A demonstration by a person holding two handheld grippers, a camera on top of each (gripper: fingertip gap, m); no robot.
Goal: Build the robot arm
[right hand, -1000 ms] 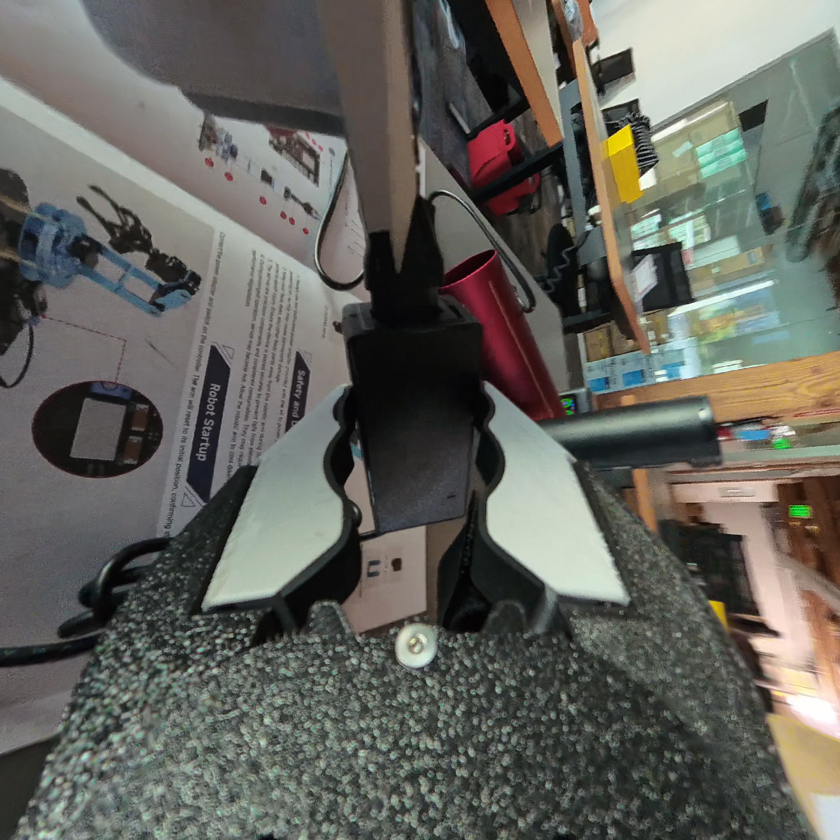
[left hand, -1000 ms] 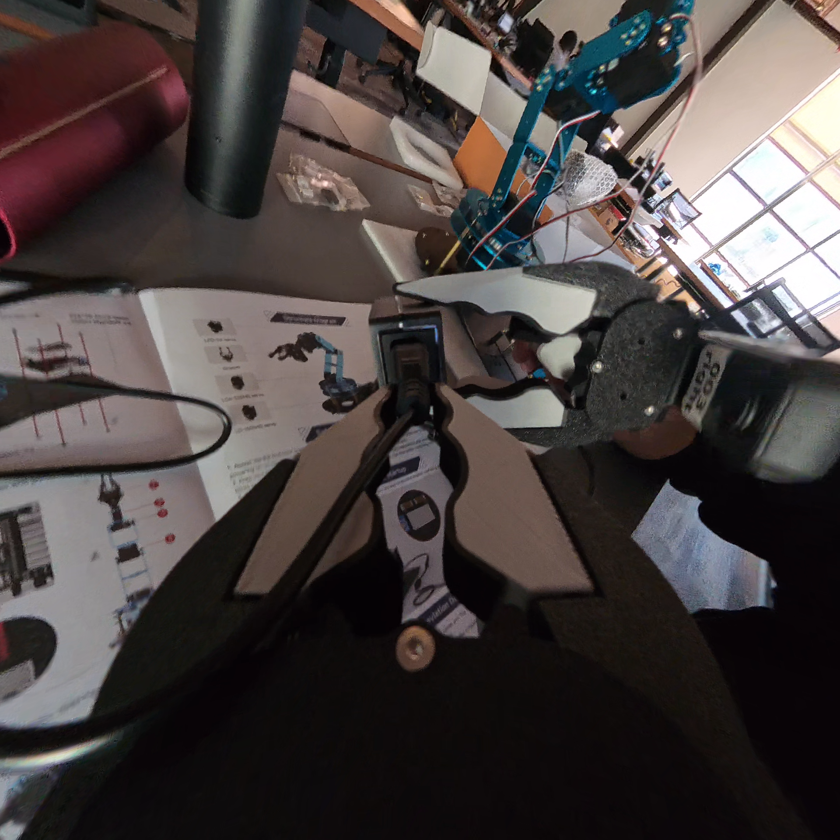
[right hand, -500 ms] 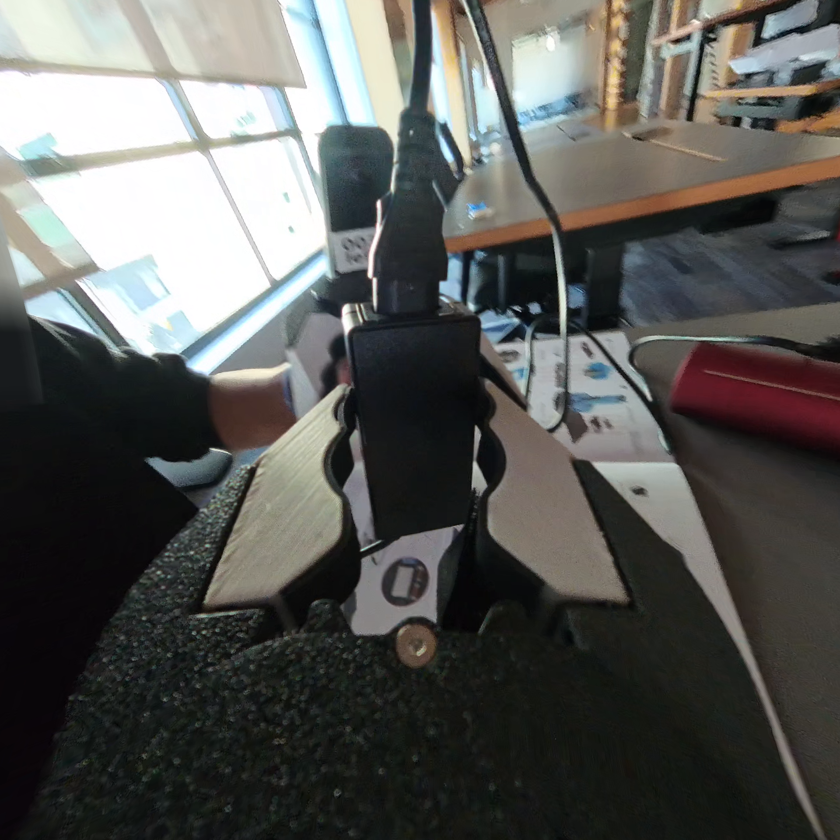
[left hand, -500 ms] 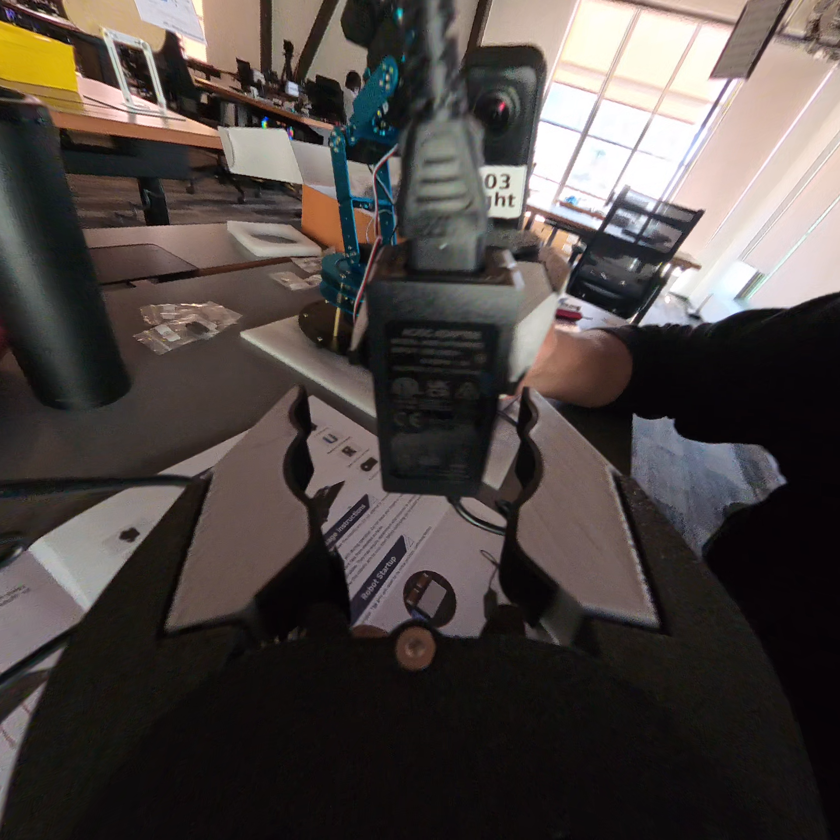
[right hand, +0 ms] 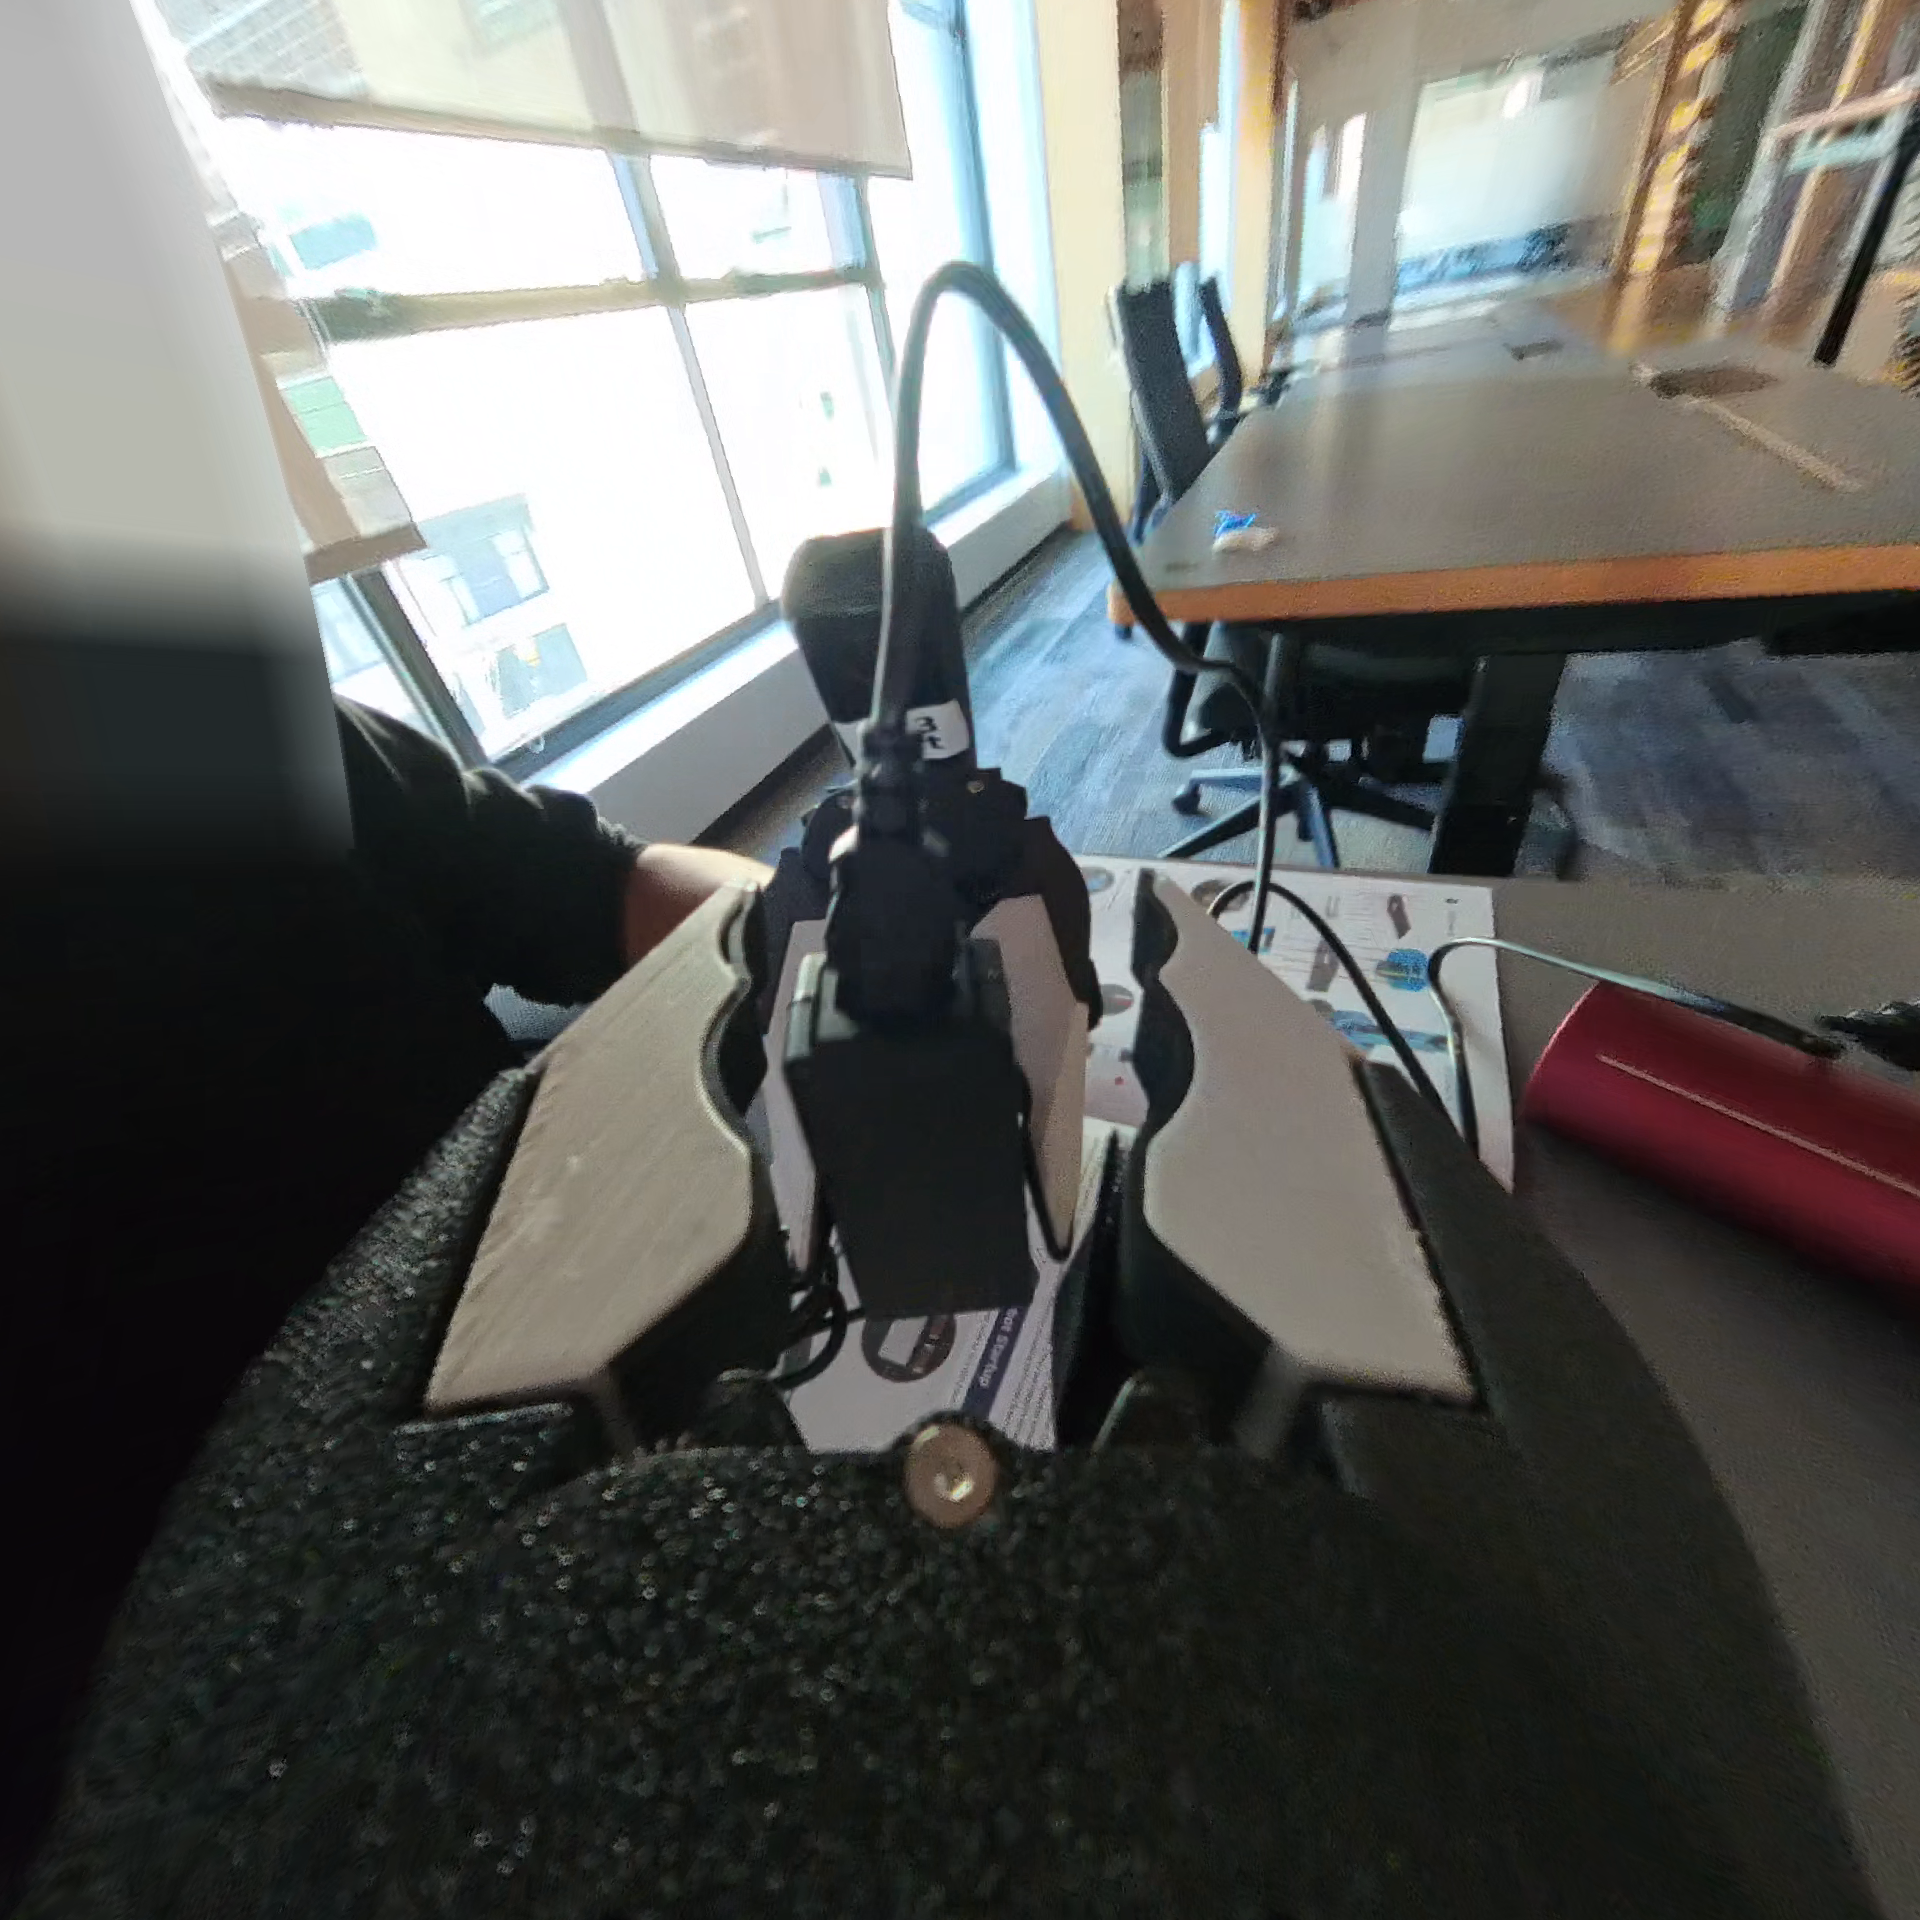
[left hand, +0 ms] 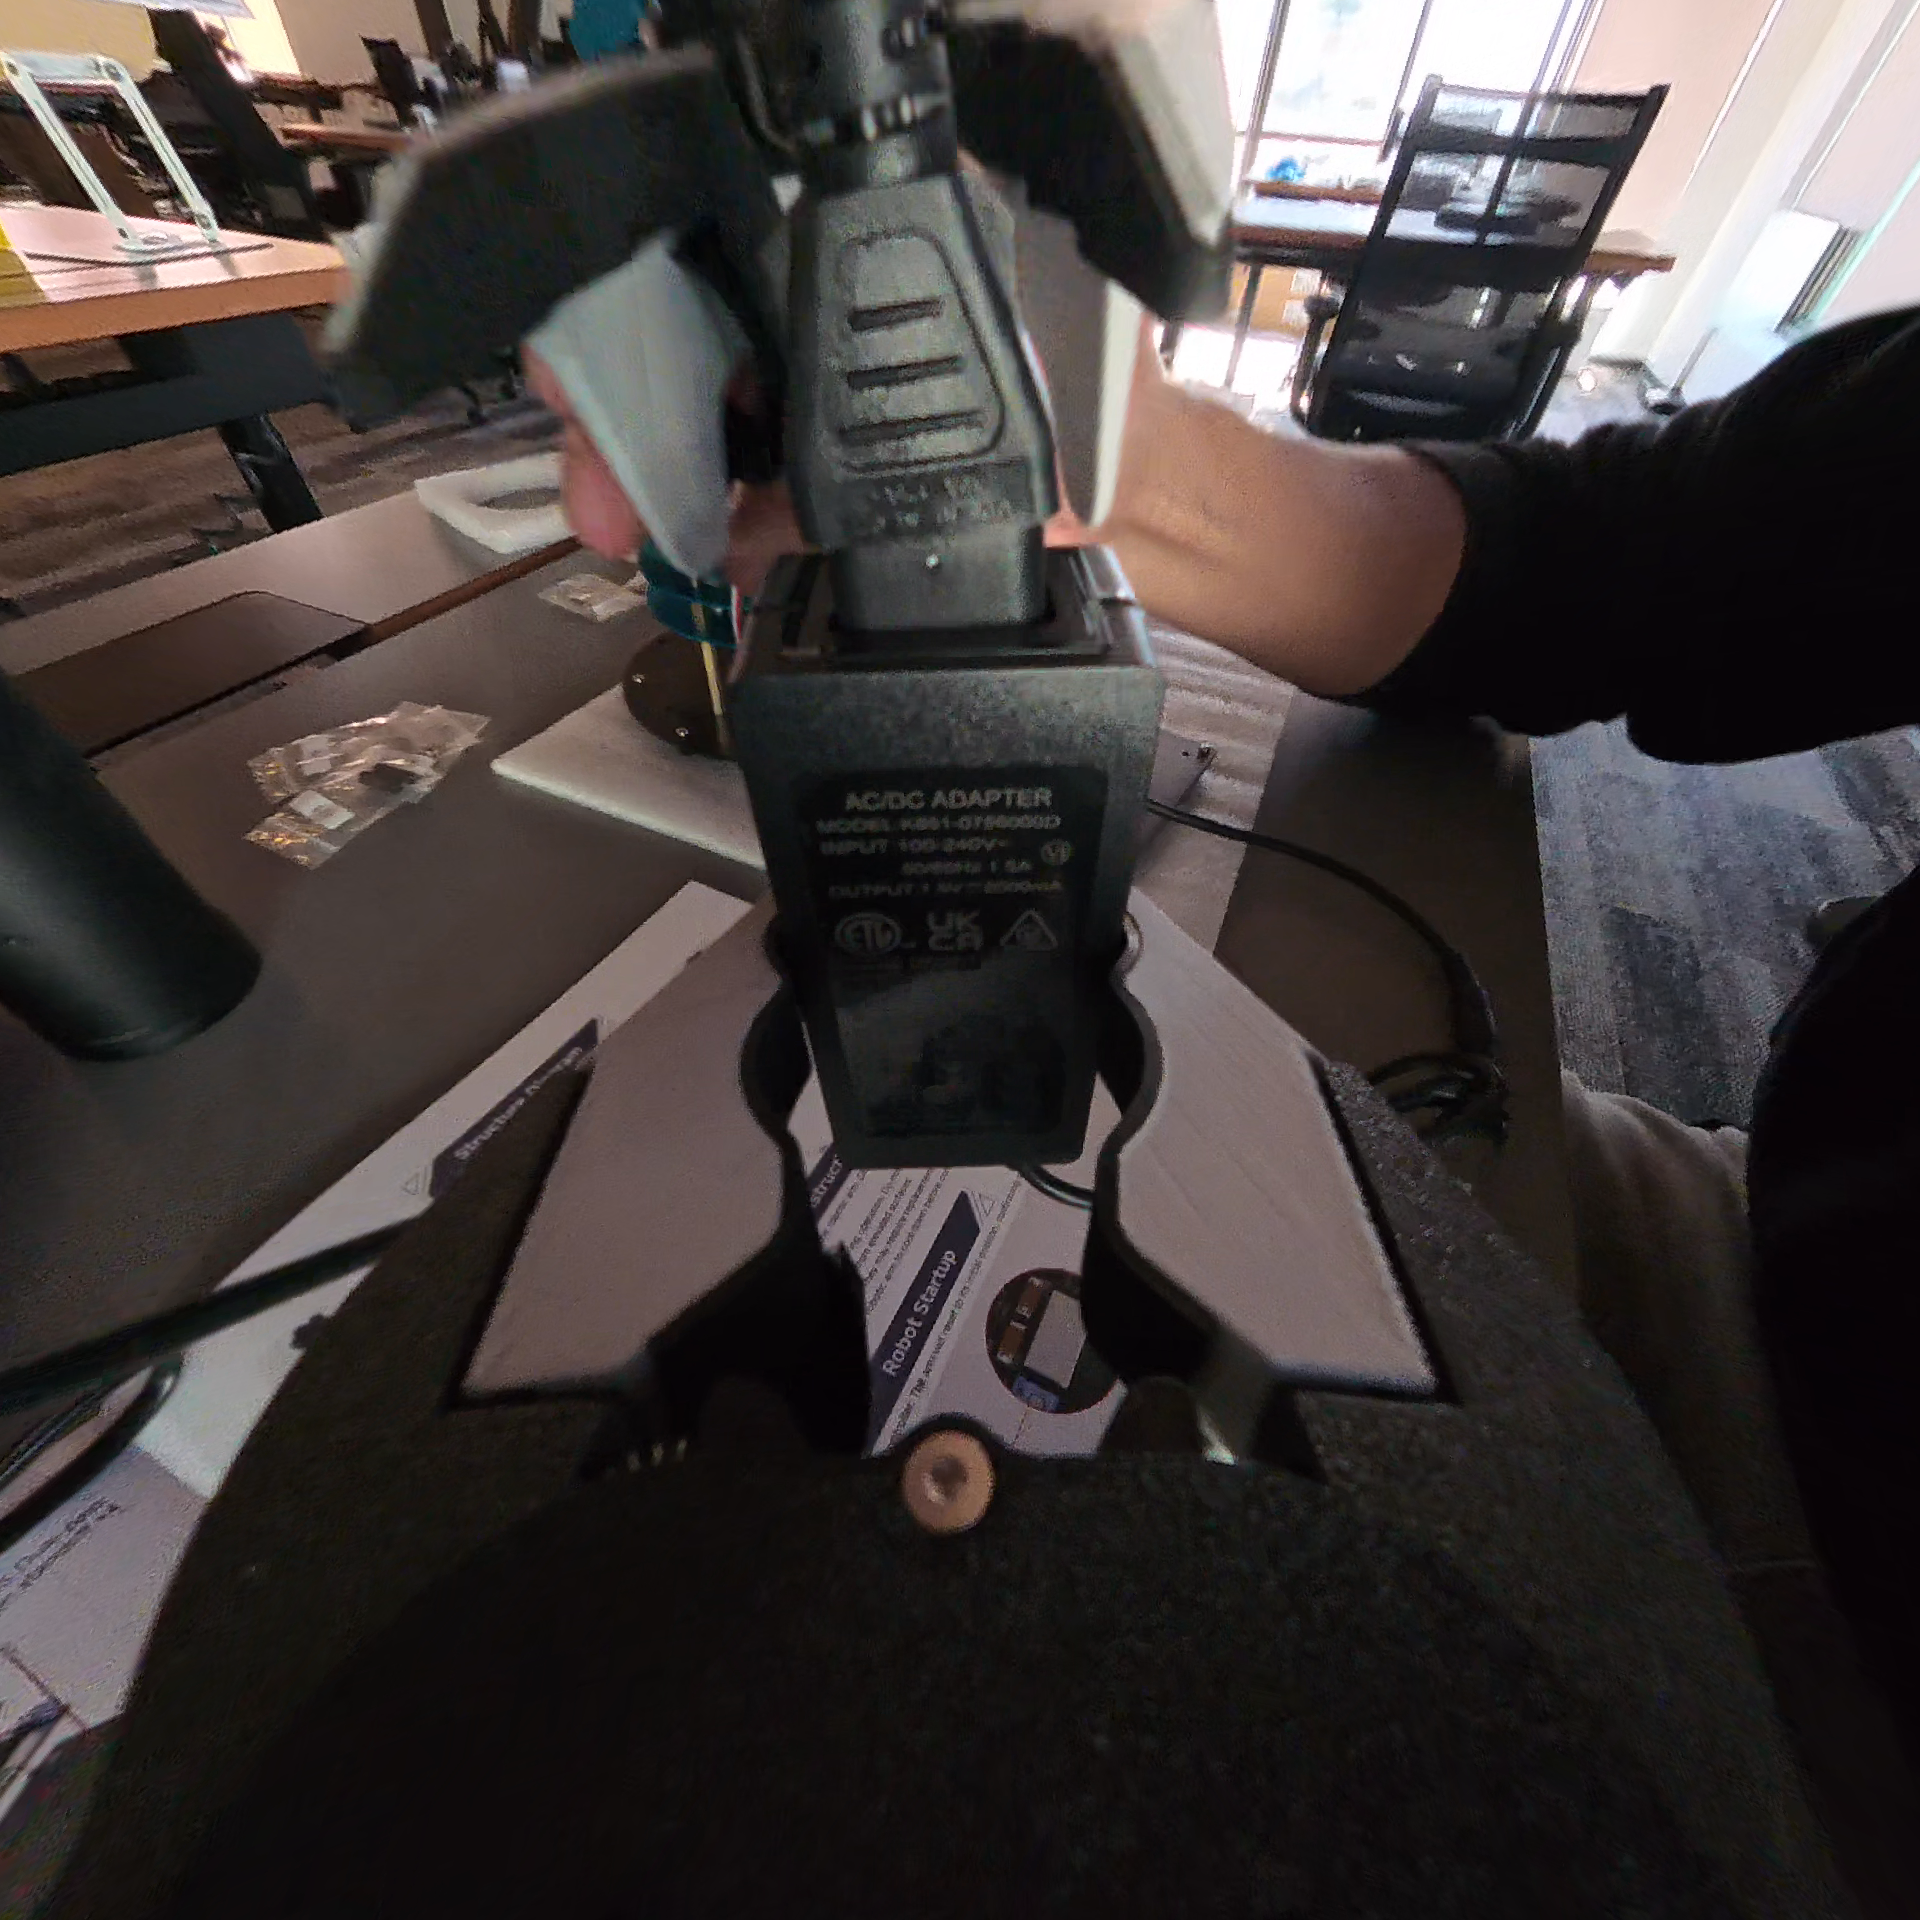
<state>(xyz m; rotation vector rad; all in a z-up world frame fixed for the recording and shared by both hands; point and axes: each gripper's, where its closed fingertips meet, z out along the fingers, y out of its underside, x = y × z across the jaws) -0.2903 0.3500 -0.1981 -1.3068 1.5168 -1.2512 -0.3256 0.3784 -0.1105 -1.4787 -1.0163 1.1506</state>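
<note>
Gripping the black power adapter (left hand: 940,914) upright above the open manual (left hand: 644,1049), the left gripper (left hand: 948,966) pinched its lower end; the right gripper (right hand: 940,997) stood spread, blurred, apparently clear of the plug (left hand: 925,416).

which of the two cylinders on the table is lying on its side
The red cylinder: it lies flat, long side down, while the black cylinder stands upright on its end.
</note>
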